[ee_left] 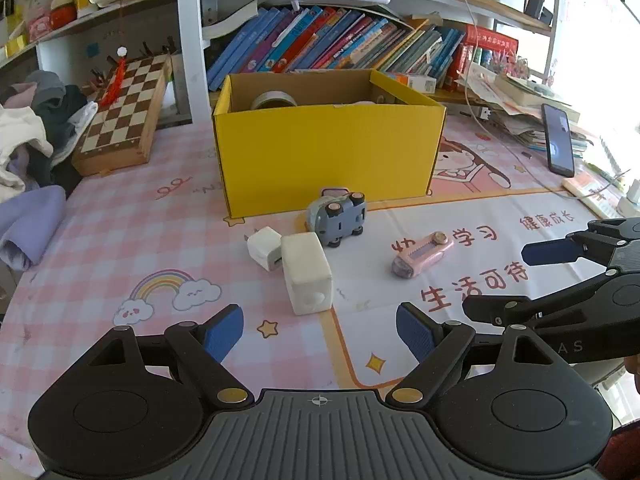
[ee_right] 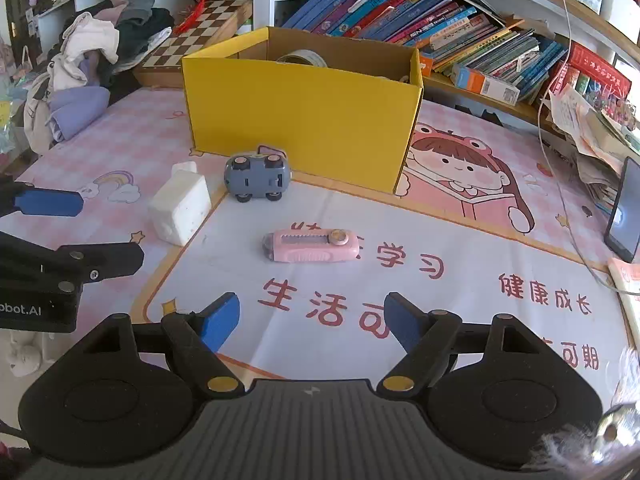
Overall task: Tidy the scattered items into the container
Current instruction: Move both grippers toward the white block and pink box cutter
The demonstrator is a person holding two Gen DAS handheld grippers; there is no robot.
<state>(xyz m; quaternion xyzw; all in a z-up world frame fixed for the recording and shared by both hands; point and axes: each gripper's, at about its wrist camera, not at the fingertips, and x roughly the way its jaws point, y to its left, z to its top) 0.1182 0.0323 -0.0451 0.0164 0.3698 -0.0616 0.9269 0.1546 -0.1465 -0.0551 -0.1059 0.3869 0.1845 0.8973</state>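
A yellow cardboard box (ee_left: 324, 152) (ee_right: 300, 108) stands open on the pink mat, with a roll of tape (ee_left: 274, 100) (ee_right: 302, 57) inside. In front of it lie a grey-blue toy car (ee_left: 338, 216) (ee_right: 256, 178) on its side, a small white plug adapter (ee_left: 264, 248), a white block (ee_left: 306, 272) (ee_right: 182, 208) and a pink utility knife (ee_left: 422, 254) (ee_right: 312, 246). My left gripper (ee_left: 320, 330) is open with nothing between its pads, just short of the white block. My right gripper (ee_right: 312, 320) is open and empty, short of the pink knife.
A chessboard box (ee_left: 124, 116) and a heap of clothes (ee_left: 36, 136) lie at the left. Slanted books (ee_left: 340, 40) fill the shelf behind the box. A phone (ee_left: 558, 140) leans on stacked papers at the right, with a cable trailing across the mat.
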